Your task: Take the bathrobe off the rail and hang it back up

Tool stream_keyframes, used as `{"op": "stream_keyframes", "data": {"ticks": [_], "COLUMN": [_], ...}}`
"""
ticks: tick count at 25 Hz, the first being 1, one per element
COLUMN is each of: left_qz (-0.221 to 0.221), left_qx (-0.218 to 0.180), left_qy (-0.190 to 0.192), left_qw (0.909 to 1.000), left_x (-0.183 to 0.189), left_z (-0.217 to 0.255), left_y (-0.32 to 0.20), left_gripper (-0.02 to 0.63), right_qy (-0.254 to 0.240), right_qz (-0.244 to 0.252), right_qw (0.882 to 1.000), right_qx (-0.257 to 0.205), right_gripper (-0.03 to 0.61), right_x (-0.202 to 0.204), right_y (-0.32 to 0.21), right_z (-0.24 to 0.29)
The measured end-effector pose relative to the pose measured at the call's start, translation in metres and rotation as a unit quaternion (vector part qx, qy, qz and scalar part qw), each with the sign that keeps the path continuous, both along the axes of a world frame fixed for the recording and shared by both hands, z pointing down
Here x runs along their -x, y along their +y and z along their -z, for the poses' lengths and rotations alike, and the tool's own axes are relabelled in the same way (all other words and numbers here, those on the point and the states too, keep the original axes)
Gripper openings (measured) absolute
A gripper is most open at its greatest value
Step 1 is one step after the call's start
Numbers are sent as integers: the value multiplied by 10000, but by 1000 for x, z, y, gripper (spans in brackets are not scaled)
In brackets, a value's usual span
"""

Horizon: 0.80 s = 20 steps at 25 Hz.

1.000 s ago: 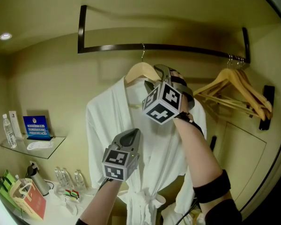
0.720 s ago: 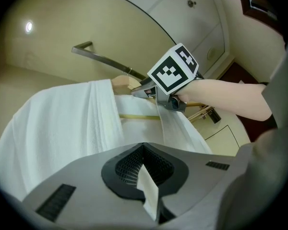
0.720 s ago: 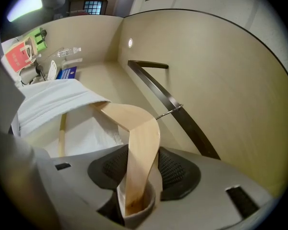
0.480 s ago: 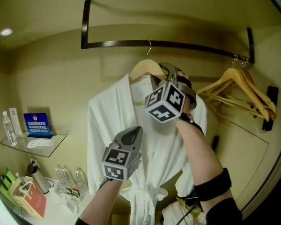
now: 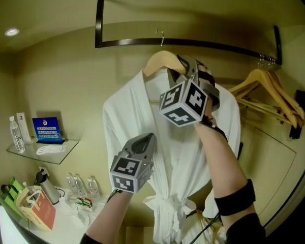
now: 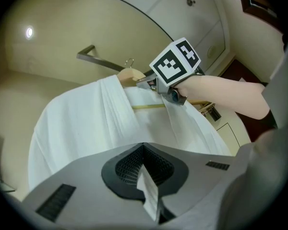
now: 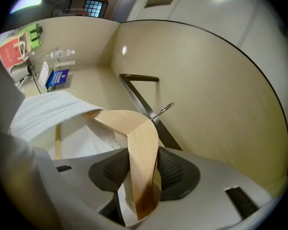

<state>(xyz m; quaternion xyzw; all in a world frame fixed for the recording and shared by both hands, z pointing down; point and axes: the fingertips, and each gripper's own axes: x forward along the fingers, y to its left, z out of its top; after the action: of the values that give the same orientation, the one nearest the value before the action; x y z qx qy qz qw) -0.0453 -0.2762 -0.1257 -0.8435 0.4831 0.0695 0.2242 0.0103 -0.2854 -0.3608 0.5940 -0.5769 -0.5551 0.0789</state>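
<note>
Wardrobe alcove, beige walls. A dark metal rail (image 5: 234, 46) spans it near the top. The white cloth bathrobe (image 5: 137, 116) hangs from a pale wooden hanger (image 5: 161, 62) just below the rail's left half, collar over the hanger's shoulders and belt knotted at the waist (image 5: 165, 205). The hanger's wire hook (image 5: 161, 34) is up at rail height. I cannot tell whether it bears on the bar; in the right gripper view it sits close beside it. The right gripper (image 5: 189, 70) is raised to the hanger's right shoulder. Its jaws have just been closing, and they now pinch the flat wooden arm with both dark pads pressed on it. The left gripper (image 5: 142, 145) is lower, at the robe's front, with its jaws pressed together on a thin fold of the white cloth, which stands edge-on between them. Further right on the same rail, a bunch of bare wooden hangers (image 5: 267, 93) hangs well apart from the robe. On the left wall is a small glass shelf (image 5: 66, 149) carrying a blue card (image 5: 47, 128), a clear bottle (image 5: 15, 134) and a coiled white thing too small to identify. Below it, the desk (image 5: 73, 220) holds a red paper bag (image 5: 38, 210), a steel kettle (image 5: 48, 187) and several small water bottles (image 5: 84, 186).
</note>
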Motion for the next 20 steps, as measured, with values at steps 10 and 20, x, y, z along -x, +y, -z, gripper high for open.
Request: {"op": "stream_keyframes", "data": {"ticks": [10, 20], "left_qz": [207, 916], "left_qx": [299, 1114], "left_qy": [-7, -88], "left_qw": [9993, 9895], "left_x": [-7, -2], "left_z": [-37, -137], "left_y": [34, 57], "left_gripper": [0, 0], "right_qy": [-69, -260], "right_qz": [308, 1205], "right_qw": [9984, 9867], "right_qx": [464, 1063], "right_gripper": [189, 189], "right_x": [-19, -3], "right_y": [15, 25], "right_z": [-61, -172]}}
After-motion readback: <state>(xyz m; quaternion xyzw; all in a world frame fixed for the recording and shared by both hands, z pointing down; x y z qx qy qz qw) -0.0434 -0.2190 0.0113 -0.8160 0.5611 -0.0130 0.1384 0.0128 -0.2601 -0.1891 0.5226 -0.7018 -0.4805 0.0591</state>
